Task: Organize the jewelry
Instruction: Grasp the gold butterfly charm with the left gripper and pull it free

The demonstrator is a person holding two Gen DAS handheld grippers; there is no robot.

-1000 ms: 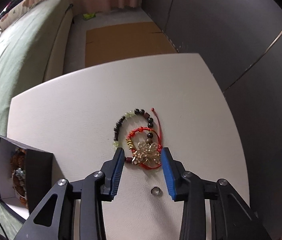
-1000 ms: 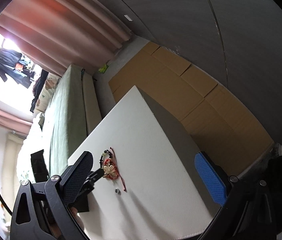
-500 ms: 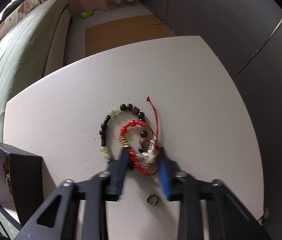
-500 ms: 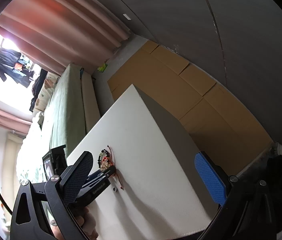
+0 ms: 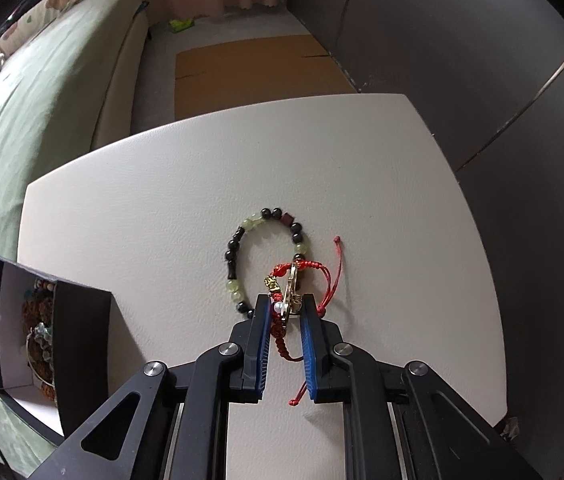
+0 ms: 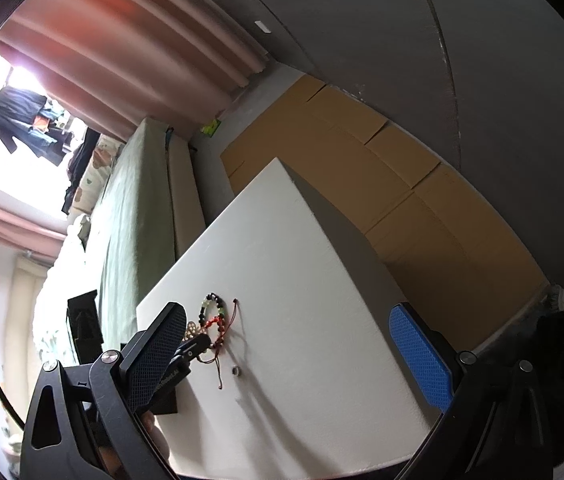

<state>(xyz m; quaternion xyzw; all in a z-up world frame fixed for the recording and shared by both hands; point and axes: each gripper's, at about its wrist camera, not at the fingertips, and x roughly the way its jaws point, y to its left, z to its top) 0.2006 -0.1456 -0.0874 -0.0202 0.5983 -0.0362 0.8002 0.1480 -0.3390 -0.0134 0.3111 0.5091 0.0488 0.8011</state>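
Note:
My left gripper (image 5: pixel 285 309) is shut on a gold flower brooch (image 5: pixel 290 292) and holds it edge-on, lifted off the white table (image 5: pixel 161 208). A red cord bracelet (image 5: pixel 314 276) hangs tangled with the brooch. A bead bracelet (image 5: pixel 241 236) of dark and pale green beads lies flat on the table beyond. The open black box (image 5: pixel 41 328) with jewelry inside sits at the left edge. My right gripper (image 6: pixel 286 344) is open and empty, well to the right of the jewelry (image 6: pixel 215 320). A small silver ring (image 6: pixel 236 369) lies on the table in the right wrist view.
A green sofa (image 5: pixel 41 92) runs along the left behind the table. Flat brown cardboard (image 5: pixel 257 68) lies on the floor beyond the table's far edge. Dark grey wall panels (image 5: pixel 462 60) stand to the right.
My left gripper closed on the gold brooch and lifted it, pulling the red cord bracelet up with it. The right gripper stayed open and nearly still.

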